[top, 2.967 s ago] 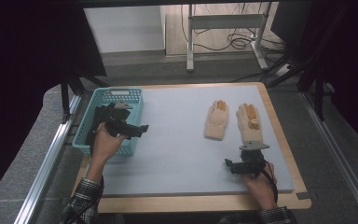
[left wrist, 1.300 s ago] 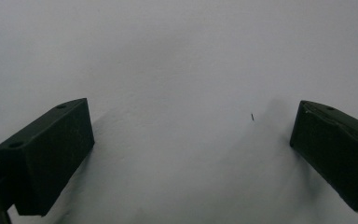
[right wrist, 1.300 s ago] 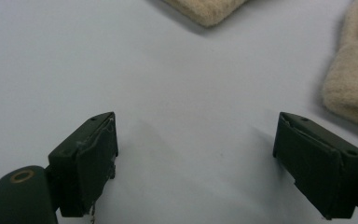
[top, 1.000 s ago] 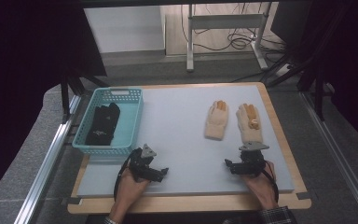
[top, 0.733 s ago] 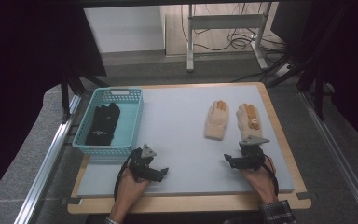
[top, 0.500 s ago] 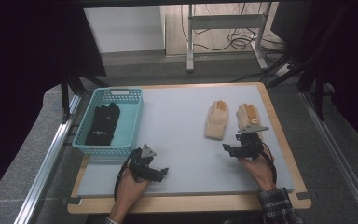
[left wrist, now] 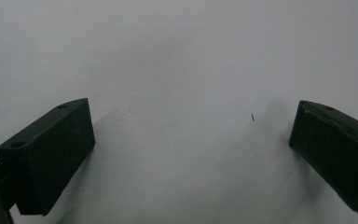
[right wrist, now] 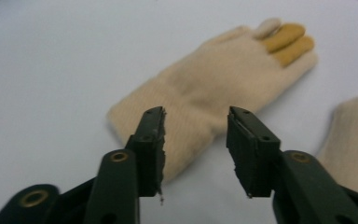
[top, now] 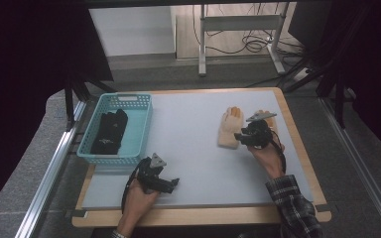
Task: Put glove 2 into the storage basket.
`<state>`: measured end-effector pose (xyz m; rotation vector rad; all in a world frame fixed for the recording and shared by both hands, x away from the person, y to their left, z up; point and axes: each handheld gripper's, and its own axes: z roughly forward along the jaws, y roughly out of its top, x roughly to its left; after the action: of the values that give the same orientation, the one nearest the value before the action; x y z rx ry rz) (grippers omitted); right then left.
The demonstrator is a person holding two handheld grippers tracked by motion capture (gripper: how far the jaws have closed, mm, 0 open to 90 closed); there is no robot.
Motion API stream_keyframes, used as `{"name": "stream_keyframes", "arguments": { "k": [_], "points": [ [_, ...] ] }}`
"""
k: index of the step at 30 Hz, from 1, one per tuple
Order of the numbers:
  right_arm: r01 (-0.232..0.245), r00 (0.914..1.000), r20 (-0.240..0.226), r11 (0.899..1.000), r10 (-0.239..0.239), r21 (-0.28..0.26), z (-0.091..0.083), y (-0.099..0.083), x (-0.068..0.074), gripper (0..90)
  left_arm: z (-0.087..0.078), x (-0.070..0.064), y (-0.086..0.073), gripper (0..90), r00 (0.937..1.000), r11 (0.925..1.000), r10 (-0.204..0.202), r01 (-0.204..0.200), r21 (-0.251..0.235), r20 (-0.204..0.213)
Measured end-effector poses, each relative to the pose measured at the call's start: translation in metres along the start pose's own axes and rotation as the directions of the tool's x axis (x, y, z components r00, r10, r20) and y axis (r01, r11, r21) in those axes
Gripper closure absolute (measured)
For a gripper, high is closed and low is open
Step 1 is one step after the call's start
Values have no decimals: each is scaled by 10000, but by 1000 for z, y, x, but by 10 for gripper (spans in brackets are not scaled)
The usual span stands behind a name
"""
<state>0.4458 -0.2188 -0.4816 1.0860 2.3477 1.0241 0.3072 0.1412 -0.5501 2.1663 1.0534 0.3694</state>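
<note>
Right gripper point(right wrist: 195, 140), jaws spread, straddles the cuff of the cream glove point(right wrist: 214, 88), positioned to pinch it. Left gripper point(top: 171, 183), jaws spread wide, rests idle on the table point(top: 193, 148).

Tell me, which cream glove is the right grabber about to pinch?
The cream knitted glove with yellow fingertips nearer the table's middle: the open right gripper straddles its cuff. The other cream glove lies off to one side.

A cream knitted glove point(right wrist: 214, 88) with yellow-tipped fingers is laid flat on the grey bench point(top: 193, 129), cuff toward the person and fingers pointing away, while a second, matching glove point(right wrist: 354, 140) is seen just beside it.
</note>
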Motion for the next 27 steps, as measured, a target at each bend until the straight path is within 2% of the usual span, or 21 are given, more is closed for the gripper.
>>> {"name": "stream_keyframes", "arguments": {
  "k": [1, 3, 8, 9, 10, 11, 14, 15, 16, 18, 19, 21, 22, 23, 27],
  "points": [
    [50, 10000, 44, 10000, -50, -25, 5, 8, -3, 573, 0, 0, 0, 1, 10000, 10000, 3, -3, -7, 0],
    [96, 9999, 105, 9999, -96, -44, 7, 11, -3, 558, 0, 0, 0, 1, 10000, 10000, 3, -3, -10, 1],
    [478, 9983, 339, 9988, -475, -102, 28, 21, -5, 380, 0, 0, 0, 1, 10000, 10000, 1, -1, -11, 1],
    [587, 9974, 425, 9983, -585, -47, 37, 22, -6, 309, 0, 0, 0, 1, 10000, 10000, 1, -1, -11, 4],
    [587, 9974, 425, 9983, -585, -47, 37, 22, -6, 309, 0, 0, 0, 1, 10000, 10000, 1, -1, -11, 4],
    [597, 9964, 607, 9982, -594, -33, 47, 23, -8, 255, 0, 0, 0, 2, 10000, 10000, 5, -5, 8, -6],
    [451, 9973, 583, 9990, -451, 27, 56, 23, -10, 236, 0, 0, 0, 2, 10000, 10000, 6, -6, 9, -3],
    [510, 9966, 634, 9983, -527, 273, 65, 22, -11, 229, 0, 0, 0, 1, 10000, 10000, 7, -7, 7, -6],
    [510, 9966, 634, 9983, -527, 273, 65, 22, -11, 229, 0, 0, 0, 1, 10000, 10000, 7, -7, 7, -6],
    [795, 9932, 801, 9951, -841, 594, 73, 21, -11, 231, 0, 0, 0, 1, 10000, 10000, 10, -10, 10, 4],
    [761, 9941, 718, 9940, -818, 790, 79, 19, -12, 307, 0, 0, 0, 1, 10000, 10000, 12, -12, 8, 1],
    [314, 9982, 486, 9965, -353, 773, 79, 18, -14, 388, 0, 0, 0, 1, 10000, 10000, 11, -11, 8, 2],
    [314, 9982, 486, 9965, -353, 773, 79, 18, -14, 388, 0, 0, 0, 2, 10000, 10000, 11, -11, 8, 2],
    [222, 9985, 471, 9964, -262, 823, 77, 18, -13, 461, 0, 0, 0, 1, 10000, 10000, 11, -11, 8, 5],
    [91, 9975, 693, 9961, -153, 877, 74, 17, -10, 527, 0, 0, 0, 2, 10000, 10000, 11, -11, 8, 2]
  ]
}}
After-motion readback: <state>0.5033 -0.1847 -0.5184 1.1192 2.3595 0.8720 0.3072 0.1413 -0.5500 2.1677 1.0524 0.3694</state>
